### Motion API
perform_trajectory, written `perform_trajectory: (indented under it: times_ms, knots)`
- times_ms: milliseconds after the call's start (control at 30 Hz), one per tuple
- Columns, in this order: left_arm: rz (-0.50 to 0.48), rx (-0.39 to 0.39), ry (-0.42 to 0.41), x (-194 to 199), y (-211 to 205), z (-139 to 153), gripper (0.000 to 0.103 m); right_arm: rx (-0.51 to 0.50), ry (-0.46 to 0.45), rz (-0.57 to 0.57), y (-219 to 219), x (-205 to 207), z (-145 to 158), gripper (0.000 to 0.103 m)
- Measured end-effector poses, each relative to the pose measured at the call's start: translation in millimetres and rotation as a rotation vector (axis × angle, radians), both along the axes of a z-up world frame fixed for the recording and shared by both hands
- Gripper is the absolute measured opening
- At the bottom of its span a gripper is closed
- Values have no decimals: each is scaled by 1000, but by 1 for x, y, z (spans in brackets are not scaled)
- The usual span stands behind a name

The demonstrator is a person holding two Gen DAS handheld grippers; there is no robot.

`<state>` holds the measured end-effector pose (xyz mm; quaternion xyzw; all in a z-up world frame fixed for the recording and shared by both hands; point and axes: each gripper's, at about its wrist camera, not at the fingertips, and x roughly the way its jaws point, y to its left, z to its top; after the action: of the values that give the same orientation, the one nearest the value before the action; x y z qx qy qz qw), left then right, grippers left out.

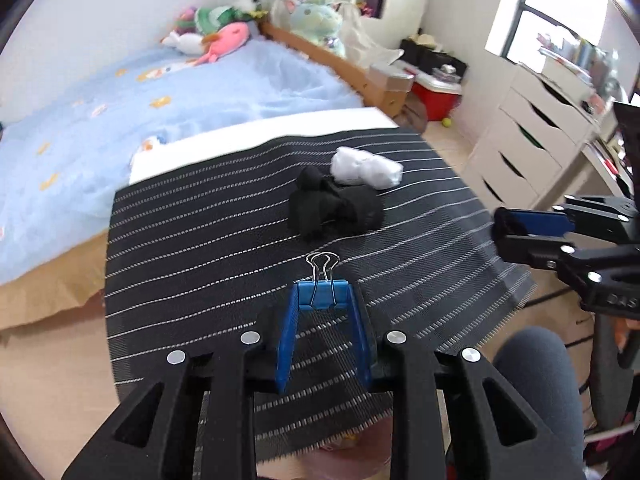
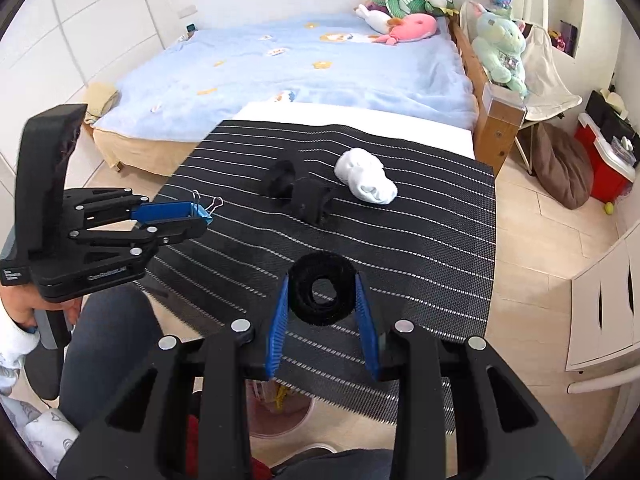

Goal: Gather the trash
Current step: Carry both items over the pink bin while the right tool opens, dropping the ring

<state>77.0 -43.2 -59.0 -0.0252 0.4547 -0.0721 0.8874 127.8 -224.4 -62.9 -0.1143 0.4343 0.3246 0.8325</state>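
My left gripper (image 1: 323,300) is shut on a blue binder clip (image 1: 320,294), whose wire handles stick up past the fingertips. It hangs just above the black striped mat (image 1: 192,264). In the right wrist view the same gripper (image 2: 202,216) shows at the left with the binder clip (image 2: 206,209). My right gripper (image 2: 322,282) is shut on a black roll of hook-and-loop tape (image 2: 304,280) above the mat (image 2: 420,240). Farther back lie a bundle of black cloth (image 1: 336,208) and a white balled sock (image 1: 366,168).
The mat covers a table in front of a bed with a blue blanket (image 2: 300,68) and plush toys (image 2: 412,24). A pink bin (image 2: 280,416) sits under the table's near edge. White drawers (image 1: 532,140) stand at the right, and a person's knee (image 1: 540,380) is close by.
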Motion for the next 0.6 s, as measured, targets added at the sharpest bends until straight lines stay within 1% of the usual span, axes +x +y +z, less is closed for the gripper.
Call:
perform_trajectory:
  times_ms: [167,333,500,600]
  knots:
    - [-47,8,-48,-25,-5,23,25,20,-31,21,-1,-23,14,32]
    - [-71,2,-75,-48,-4,37,25,39,-52,60,0,-50,28,32]
    - [-89,-8,-88,-69,-7,42,25,63,-67,86,-1,-75,37,32]
    - [-94,-18,-93,-82,-9,44,25,59,-71,106,-2,-90,38,32]
